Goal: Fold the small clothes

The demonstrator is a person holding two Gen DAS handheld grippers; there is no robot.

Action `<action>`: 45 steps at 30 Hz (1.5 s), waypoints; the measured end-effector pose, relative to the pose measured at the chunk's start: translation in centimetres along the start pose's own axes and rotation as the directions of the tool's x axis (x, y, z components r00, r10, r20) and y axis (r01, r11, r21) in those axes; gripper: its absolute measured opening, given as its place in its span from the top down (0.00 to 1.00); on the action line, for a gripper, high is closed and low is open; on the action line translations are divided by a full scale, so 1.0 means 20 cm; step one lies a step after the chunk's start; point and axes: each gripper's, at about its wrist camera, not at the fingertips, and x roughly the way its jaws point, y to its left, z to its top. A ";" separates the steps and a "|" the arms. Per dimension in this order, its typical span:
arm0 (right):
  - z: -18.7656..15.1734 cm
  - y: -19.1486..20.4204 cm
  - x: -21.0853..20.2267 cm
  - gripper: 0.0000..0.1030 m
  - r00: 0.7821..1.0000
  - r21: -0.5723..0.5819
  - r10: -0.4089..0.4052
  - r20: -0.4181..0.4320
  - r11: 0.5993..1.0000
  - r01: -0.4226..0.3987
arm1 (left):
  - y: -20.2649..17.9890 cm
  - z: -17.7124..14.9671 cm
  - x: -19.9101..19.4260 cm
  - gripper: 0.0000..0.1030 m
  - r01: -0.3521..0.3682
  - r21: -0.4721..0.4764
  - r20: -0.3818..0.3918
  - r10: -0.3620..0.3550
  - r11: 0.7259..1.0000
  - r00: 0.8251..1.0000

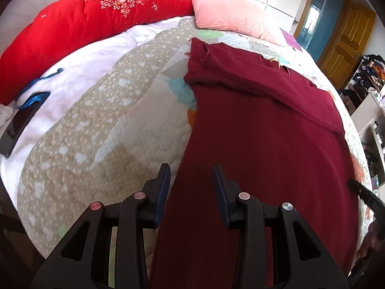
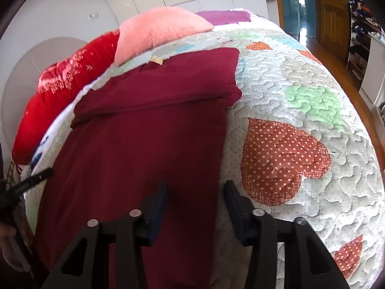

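Maroon garment point(image 1: 264, 144) beneath wide-open, empty tongs point(image 1: 191, 183)

garment point(image 1: 264, 144): plain dark maroon, no pattern, ahead of and between the fingers in both views
quilt point(image 2: 300, 91): pale grey-white with wavy stitching and fine dots; patches in mint green, turquoise and orange-red
heart patch point(image 2: 284, 159): orange-red with small white polka dots, just beyond the right gripper's point(image 2: 196, 190) right-hand finger
quilt underside point(image 1: 79, 130): beige with tiny white dots and cloud shapes, left of the left gripper's point(image 1: 191, 171) fingers
pillow point(image 1: 223, 7): salmon pink, waffle texture, far ahead
duvet point(image 1: 84, 19): bright red with white floral print, far ahead to the left
finger pads point(image 1: 164, 187): dark navy on black frames
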 end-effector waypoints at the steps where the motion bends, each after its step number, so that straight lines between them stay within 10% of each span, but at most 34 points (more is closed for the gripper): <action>1: -0.01 0.00 0.00 0.78 1.000 -0.001 -0.004 0.008 1.000 0.004 | 0.01 -0.01 -0.01 0.65 -0.002 0.001 -0.002 0.002 1.000 1.000; 10: -0.02 -0.08 -0.06 0.93 0.999 -0.006 -0.041 0.032 0.999 0.042 | 0.08 -0.14 -0.06 0.66 0.030 -0.031 -0.069 -0.032 0.999 0.997; 13: -0.02 -0.07 -0.10 0.93 0.998 -0.010 -0.040 0.040 0.999 0.041 | 0.11 -0.19 -0.08 0.44 0.039 -0.041 -0.069 -0.042 0.998 0.997; 16: -0.04 -0.10 -0.18 0.93 0.999 0.049 0.015 0.040 0.999 -0.017 | 0.13 -0.24 -0.10 0.43 0.064 -0.057 -0.073 -0.068 0.996 0.995; 19: -0.10 -0.13 -0.25 0.85 0.994 0.080 0.109 0.029 0.991 -0.111 | 0.14 -0.28 -0.12 0.43 0.070 -0.049 -0.074 -0.073 0.996 0.995; 22: -0.20 -0.13 -0.30 0.53 0.984 0.079 0.179 -0.011 0.981 -0.178 | 0.12 -0.32 -0.15 0.42 0.069 -0.017 -0.085 -0.070 0.997 0.994; 45: -0.60 -0.02 -0.40 0.48 0.910 0.013 0.383 -0.158 0.922 -0.386 | 0.22 -0.47 -0.21 0.20 0.204 -0.038 -0.160 -0.207 0.978 0.965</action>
